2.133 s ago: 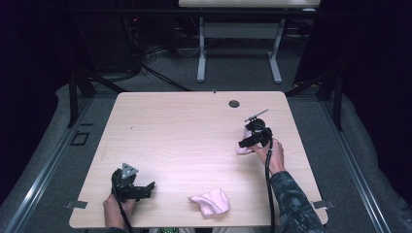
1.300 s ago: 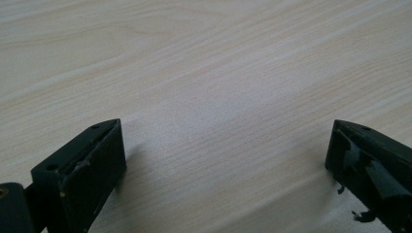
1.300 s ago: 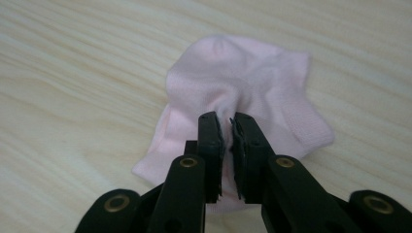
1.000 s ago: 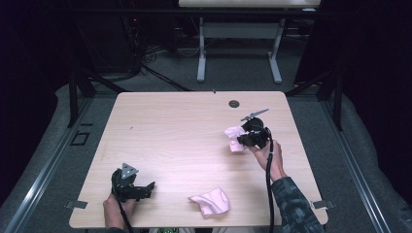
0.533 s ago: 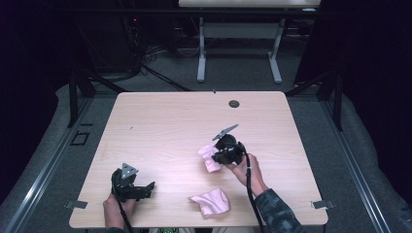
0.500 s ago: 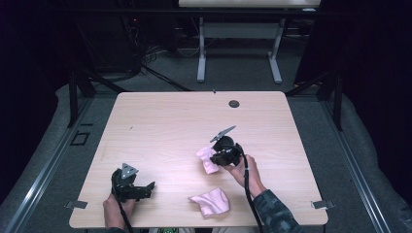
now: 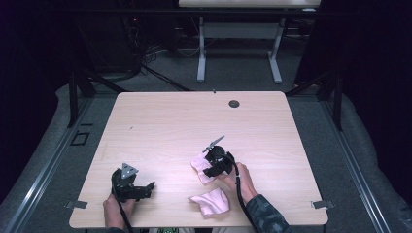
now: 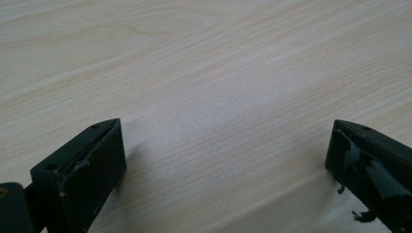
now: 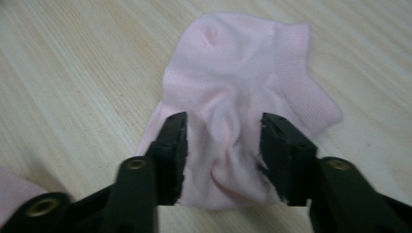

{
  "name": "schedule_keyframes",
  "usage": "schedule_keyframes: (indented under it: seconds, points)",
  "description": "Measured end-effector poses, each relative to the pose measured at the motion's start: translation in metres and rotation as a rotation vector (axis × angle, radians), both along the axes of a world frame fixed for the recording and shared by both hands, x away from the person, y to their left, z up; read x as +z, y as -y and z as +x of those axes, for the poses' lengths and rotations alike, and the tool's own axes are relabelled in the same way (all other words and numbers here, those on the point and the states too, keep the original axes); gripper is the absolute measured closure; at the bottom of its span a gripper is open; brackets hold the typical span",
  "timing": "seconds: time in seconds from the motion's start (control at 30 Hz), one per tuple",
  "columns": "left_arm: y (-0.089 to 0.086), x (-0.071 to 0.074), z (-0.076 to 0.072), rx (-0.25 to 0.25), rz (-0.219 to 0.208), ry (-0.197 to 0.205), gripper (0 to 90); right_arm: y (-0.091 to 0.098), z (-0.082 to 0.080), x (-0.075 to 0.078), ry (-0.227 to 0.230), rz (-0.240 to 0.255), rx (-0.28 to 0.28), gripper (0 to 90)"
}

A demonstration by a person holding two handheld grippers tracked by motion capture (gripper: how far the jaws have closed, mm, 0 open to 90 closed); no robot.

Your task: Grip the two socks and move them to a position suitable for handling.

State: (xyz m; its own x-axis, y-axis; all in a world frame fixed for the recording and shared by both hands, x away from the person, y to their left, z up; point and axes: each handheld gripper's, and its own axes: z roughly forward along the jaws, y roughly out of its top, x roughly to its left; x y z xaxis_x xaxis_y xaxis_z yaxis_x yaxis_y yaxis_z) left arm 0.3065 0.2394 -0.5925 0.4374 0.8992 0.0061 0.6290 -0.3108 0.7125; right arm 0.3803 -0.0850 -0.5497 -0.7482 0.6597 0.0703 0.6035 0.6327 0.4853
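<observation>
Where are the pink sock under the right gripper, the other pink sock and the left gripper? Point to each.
pink sock (image 9: 233, 82), right gripper view, its body.
other pink sock (image 7: 211, 201), high view, its middle.
left gripper (image 7: 149, 186), high view, between its fingertips.

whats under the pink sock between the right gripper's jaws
The pink ankle sock lies flat on the light wooden table, between the right gripper's just-opened jaws. The wood directly beneath it is covered.

Recording lab or studio: a light wood-grain surface (image 7: 160, 126) stands on grey carpet (image 7: 233, 73), enclosed by black curtains (image 7: 369, 73) and metal floor rails (image 7: 43, 170); loose cables (image 7: 145, 53) and a second desk frame (image 7: 238, 43) stand behind.
</observation>
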Motion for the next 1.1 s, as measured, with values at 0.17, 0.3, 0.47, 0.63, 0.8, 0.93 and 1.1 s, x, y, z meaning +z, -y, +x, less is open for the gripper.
schedule_keyframes:
  seconds: [0.17, 0.3, 0.47, 0.63, 0.8, 0.93, 1.1]
  points:
    - [0.000, 0.000, 0.000, 0.003, -0.003, -0.001, 0.6, 0.016, -0.009, 0.021, 0.036, 0.070, -0.039, 32.5]
    - [0.000, 0.000, 0.000, 0.006, -0.005, -0.003, 0.7, 0.038, -0.023, 0.041, 0.071, 0.103, -0.060, 31.4]
    - [0.004, 0.014, -0.003, 0.012, -0.013, -0.047, 7.7, 0.062, -0.052, 0.048, 0.083, 0.116, -0.123, 35.3]
    - [0.026, 0.036, -0.023, -0.160, -0.118, -0.002, 11.5, 0.069, -0.069, 0.041, 0.060, 0.113, -0.135, 39.4]
    - [0.068, 0.038, -0.041, -0.364, -0.120, -0.023, 21.3, 0.060, -0.081, 0.021, -0.003, 0.088, -0.114, 45.9]
    - [0.085, 0.033, -0.043, -0.433, -0.120, -0.047, 30.1, 0.054, -0.082, 0.007, -0.049, 0.077, -0.105, 51.0]
    - [0.111, 0.026, -0.047, -0.523, -0.047, -0.070, 47.5, 0.051, -0.082, -0.002, -0.071, 0.057, -0.097, 60.0]
